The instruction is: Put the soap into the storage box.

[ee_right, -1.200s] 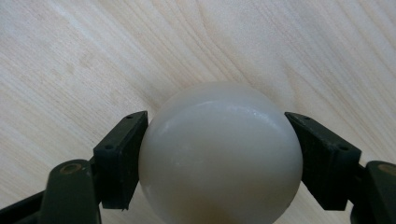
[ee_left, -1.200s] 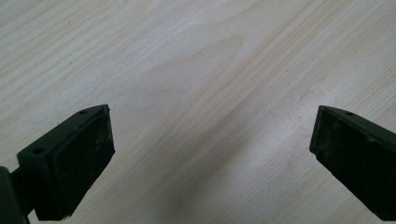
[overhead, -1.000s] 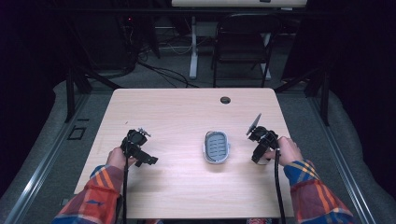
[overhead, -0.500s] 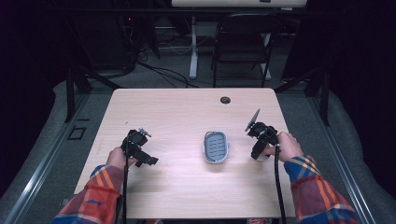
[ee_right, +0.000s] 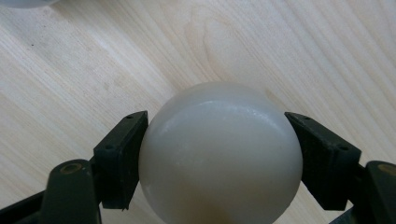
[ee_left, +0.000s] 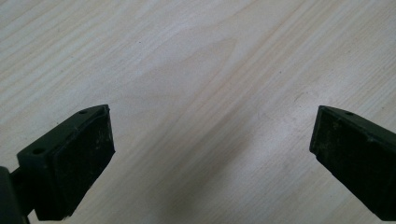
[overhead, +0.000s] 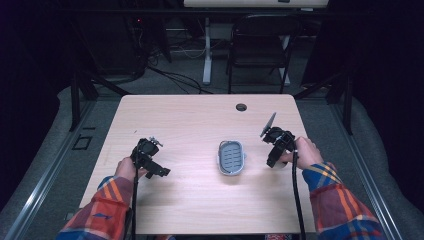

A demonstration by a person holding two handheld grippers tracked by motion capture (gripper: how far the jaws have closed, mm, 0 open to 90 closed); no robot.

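On the left side of the wooden table (overhead: 190,125), left gripper (overhead: 148,159) is keeping its spot, jaws standing wide apart over bare wood, nothing between them. Mid-table, grey soap dish (overhead: 232,157) is lying unmoved and apparently empty. Farther right, right gripper (ee_right: 217,154) is sitting a little higher than a second ago, jaws clamping a white ball (ee_right: 220,151) clear of the table. Judging: pickup done, and carrying toward the dish is likely coming next.
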